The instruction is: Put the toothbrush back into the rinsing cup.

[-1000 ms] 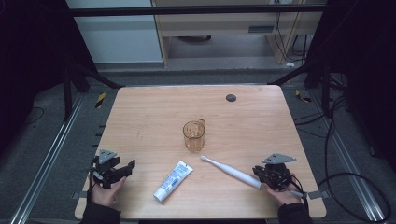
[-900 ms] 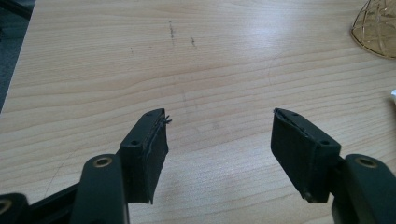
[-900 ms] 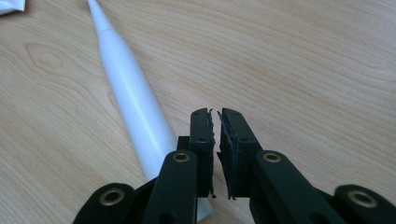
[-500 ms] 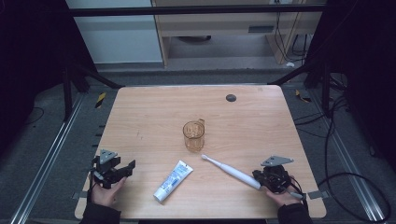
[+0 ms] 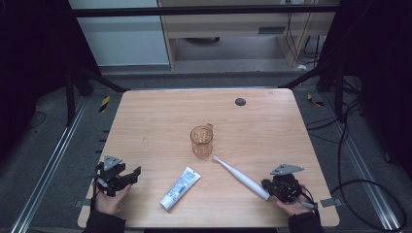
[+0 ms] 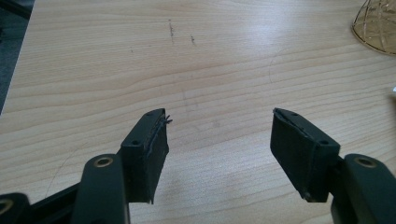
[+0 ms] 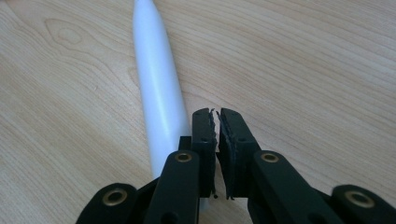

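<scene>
A white electric toothbrush (image 5: 241,177) lies slanted on the wooden table (image 5: 160,116), its head toward the clear amber cup (image 5: 201,141) at the middle. Its thick handle (image 7: 159,88) runs just left of my right gripper (image 7: 217,116), whose jaws are shut with nothing between them. In the high view my right gripper (image 5: 272,188) sits at the handle's near end. A white and blue toothpaste tube (image 5: 180,187) lies near the front edge. My left gripper (image 6: 219,116) stands open over bare wood, far left of the tube (image 5: 131,174).
A small dark round disc (image 5: 240,101) lies near the table's far edge. The cup's rim (image 6: 378,23) shows at the top right of the left gripper view. Metal rails and cables run along the floor on both sides of the table.
My right gripper has shifted slightly left and forward, closing in beside the toothbrush handle's end. The left gripper and the objects have stayed put.
</scene>
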The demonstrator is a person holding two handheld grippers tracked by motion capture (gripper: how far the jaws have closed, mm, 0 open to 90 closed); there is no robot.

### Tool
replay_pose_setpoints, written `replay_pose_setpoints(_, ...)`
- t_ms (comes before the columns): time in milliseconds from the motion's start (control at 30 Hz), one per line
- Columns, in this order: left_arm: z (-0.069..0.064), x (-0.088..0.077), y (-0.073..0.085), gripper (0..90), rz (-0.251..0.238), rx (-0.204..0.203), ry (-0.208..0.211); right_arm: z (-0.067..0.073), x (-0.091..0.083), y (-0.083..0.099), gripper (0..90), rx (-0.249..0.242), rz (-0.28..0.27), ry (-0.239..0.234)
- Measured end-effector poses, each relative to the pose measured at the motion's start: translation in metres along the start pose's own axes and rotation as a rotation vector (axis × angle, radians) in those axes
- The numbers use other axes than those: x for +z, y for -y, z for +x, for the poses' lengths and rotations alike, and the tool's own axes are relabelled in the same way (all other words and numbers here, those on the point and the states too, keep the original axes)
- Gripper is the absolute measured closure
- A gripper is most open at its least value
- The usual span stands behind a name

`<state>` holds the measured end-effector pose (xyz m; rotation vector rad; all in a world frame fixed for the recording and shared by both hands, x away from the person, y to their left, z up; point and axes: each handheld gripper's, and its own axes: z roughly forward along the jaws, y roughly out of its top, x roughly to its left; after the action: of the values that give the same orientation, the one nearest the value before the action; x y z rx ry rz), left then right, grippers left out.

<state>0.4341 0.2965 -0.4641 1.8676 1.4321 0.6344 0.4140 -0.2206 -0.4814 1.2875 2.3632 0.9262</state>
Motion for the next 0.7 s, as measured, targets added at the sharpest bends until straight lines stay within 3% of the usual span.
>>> replay_pose_setpoints(200, 0.000, 0.000, 0.000, 35.6, -0.006, 0.008, -0.010, 0.000, -0.001, -0.001, 82.1, 0.018, -0.006, 0.008)
replay_pose_setpoints(367, 0.000, 0.001, 0.000, 35.2, -0.007, 0.023, -0.012, 0.000, -0.006, -0.004, 75.6, 0.010, -0.043, 0.058)
replay_pose_setpoints(500, -0.002, 0.002, 0.000, 32.7, -0.014, 0.046, -0.019, -0.003, -0.009, -0.008, 67.3, 0.045, -0.081, 0.084)
replay_pose_setpoints(700, -0.002, 0.003, 0.000, 31.9, -0.020, 0.053, -0.023, -0.003, -0.016, -0.016, 60.7, 0.026, -0.159, 0.115)
